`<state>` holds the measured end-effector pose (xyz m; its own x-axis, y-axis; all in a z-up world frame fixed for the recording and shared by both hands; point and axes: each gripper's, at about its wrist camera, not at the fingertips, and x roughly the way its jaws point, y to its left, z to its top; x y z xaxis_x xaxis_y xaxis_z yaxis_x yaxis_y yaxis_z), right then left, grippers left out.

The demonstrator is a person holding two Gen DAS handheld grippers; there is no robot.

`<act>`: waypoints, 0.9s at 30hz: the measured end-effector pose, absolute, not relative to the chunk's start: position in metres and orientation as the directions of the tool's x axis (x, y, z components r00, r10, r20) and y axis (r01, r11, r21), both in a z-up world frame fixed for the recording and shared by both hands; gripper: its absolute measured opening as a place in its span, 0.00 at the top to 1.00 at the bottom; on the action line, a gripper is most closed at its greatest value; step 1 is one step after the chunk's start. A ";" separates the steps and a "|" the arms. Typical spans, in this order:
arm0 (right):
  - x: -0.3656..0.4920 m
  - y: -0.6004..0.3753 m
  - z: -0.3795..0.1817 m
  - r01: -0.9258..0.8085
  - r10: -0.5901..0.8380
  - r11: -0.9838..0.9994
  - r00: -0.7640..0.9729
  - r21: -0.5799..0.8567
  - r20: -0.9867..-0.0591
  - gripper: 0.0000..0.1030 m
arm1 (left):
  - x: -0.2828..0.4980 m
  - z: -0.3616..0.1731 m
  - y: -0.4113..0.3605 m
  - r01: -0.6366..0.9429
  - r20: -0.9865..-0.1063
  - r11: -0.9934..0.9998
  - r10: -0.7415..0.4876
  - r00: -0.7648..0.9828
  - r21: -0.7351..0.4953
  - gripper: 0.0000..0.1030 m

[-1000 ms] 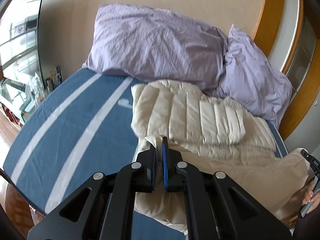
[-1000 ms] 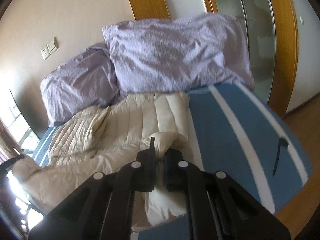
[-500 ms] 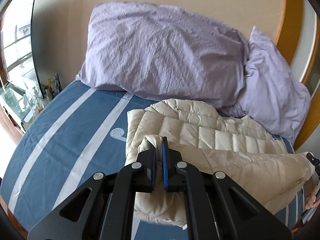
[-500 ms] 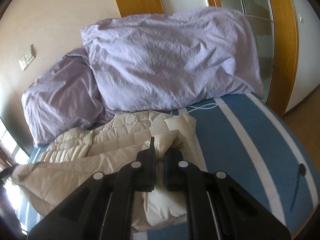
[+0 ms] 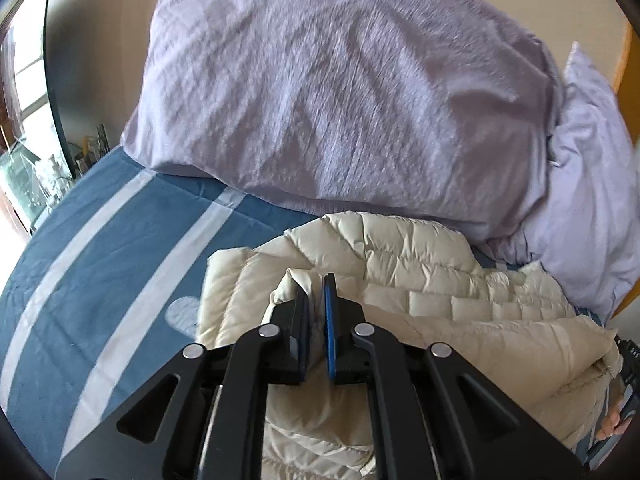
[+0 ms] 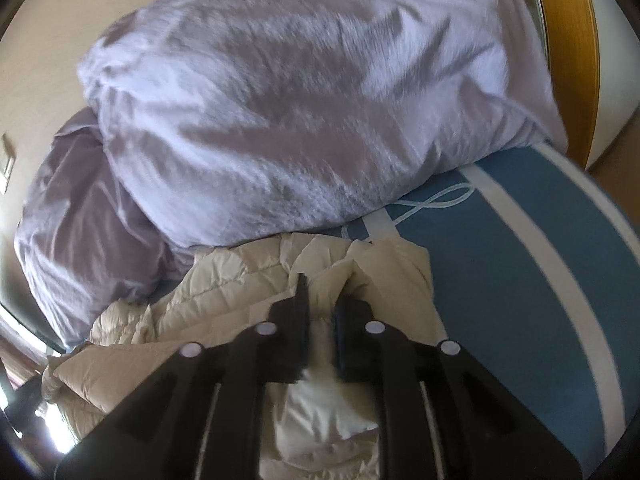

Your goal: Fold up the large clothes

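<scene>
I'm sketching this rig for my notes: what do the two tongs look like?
Both are matte black with angular linkage arms and round silver pivot pins. The left tongs carry a bright blue pad on one finger; the right tongs look dark throughout, though blurred.

cream quilted jacket (image 5: pixel 420 276) folded on bed

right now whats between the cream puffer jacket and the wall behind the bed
Two lilac pillows fill that stretch, leaning on the wall; the cream puffer jacket reaches their lower edge. Clearest in the left wrist view.
</scene>
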<state>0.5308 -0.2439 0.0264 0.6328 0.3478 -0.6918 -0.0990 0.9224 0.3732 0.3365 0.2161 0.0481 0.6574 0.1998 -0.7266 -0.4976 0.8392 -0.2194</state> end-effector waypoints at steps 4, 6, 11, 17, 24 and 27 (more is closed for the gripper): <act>0.549 -0.244 0.018 -0.090 0.407 0.889 0.605 0.449 -0.684 0.53 | 0.354 0.040 0.224 -0.512 -0.738 0.814 0.163 0.655 -0.275 0.84; 0.552 -0.245 0.021 -0.095 0.418 0.882 0.609 0.461 -0.674 0.47 | 0.358 0.041 0.226 -0.508 -0.739 0.809 0.144 0.658 -0.295 0.69; 0.545 -0.255 0.039 -0.108 0.409 0.883 0.654 0.456 -0.636 0.41 | 0.351 0.062 0.222 -0.492 -0.701 0.823 0.171 0.692 -0.284 0.35; 0.522 -0.267 0.057 -0.125 0.394 0.894 0.674 0.429 -0.624 0.41 | 0.331 0.088 0.218 -0.480 -0.679 0.838 0.197 0.707 -0.257 0.33; 0.489 -0.274 0.067 -0.142 0.384 0.907 0.668 0.397 -0.637 0.41 | 0.303 0.099 0.207 -0.463 -0.675 0.853 0.195 0.712 -0.242 0.33; 0.476 -0.274 0.073 -0.154 0.383 0.910 0.668 0.385 -0.638 0.41 | 0.293 0.102 0.201 -0.455 -0.674 0.860 0.196 0.713 -0.231 0.32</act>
<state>0.4761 -0.2745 0.0728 0.6681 0.3833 -0.6377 -0.1542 0.9099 0.3852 0.2929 0.2011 0.1018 0.7125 0.1958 -0.6738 -0.4550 0.8599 -0.2313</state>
